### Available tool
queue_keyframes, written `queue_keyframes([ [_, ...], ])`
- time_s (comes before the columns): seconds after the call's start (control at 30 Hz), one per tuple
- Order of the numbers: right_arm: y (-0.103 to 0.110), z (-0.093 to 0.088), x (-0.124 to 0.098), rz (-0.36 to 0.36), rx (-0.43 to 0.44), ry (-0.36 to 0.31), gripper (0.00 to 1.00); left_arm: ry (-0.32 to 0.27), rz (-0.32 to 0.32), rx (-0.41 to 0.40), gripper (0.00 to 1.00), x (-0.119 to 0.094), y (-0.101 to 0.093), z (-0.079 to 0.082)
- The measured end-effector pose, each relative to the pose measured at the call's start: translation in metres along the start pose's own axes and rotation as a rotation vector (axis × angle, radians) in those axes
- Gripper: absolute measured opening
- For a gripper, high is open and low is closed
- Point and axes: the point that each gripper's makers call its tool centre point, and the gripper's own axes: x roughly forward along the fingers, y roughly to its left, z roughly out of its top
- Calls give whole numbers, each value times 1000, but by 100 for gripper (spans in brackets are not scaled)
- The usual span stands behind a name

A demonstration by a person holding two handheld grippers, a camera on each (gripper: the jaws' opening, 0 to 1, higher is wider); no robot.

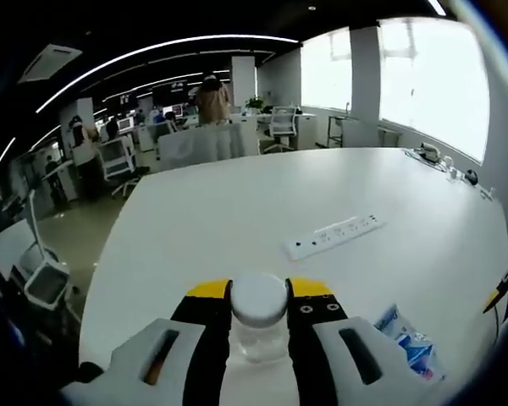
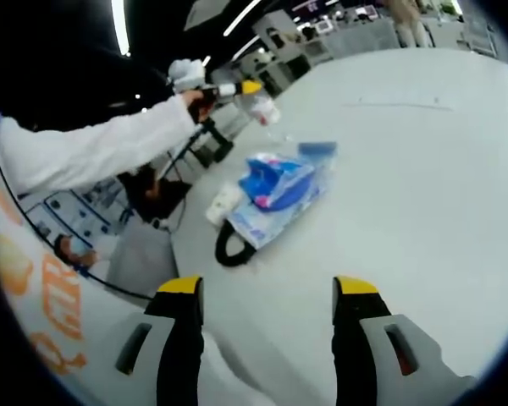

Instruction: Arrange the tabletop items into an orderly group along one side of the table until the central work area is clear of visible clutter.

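Left gripper [image 1: 258, 315]: fingers clamped on clear bottle [image 1: 257, 321], white cap up, held above near edge of white surface [image 1: 237, 211]. White power strip [image 1: 334, 237] lying flat at 1 o'clock from bottle, well apart. Blue-white tissue pack [image 1: 409, 342] at 3 o'clock, near bottle.

Right gripper [image 2: 267, 292]: fingers spread wide, nothing between them. Tissue pack at 12 o'clock from it, black loop [image 2: 230, 250] touching pack's near end. Left gripper at 11 o'clock with bottle, white sleeve [image 2: 85, 152] behind.
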Motion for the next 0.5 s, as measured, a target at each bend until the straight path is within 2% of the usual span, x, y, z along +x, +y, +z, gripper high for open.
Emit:
queue_keyframes([
  [0.1, 0, 0, -1, -1, 1, -5, 60, -9, 7, -7, 39, -5, 2, 4],
  [0.23, 2, 0, -1, 1, -2, -10, 60, -20, 35, -15, 69, -11, 7, 8],
  [0.27, 3, 0, -1, 2, -4, -11, 60, -15, 48, -22, 74, -14, 10, 6],
  [0.4, 7, 0, 0, 10, -13, -12, 60, -7, 74, -90, 85, -24, 18, 1],
  [0.5, 11, -1, 0, 19, -20, -11, 60, 4, 68, -121, 86, -32, 17, -4],
])
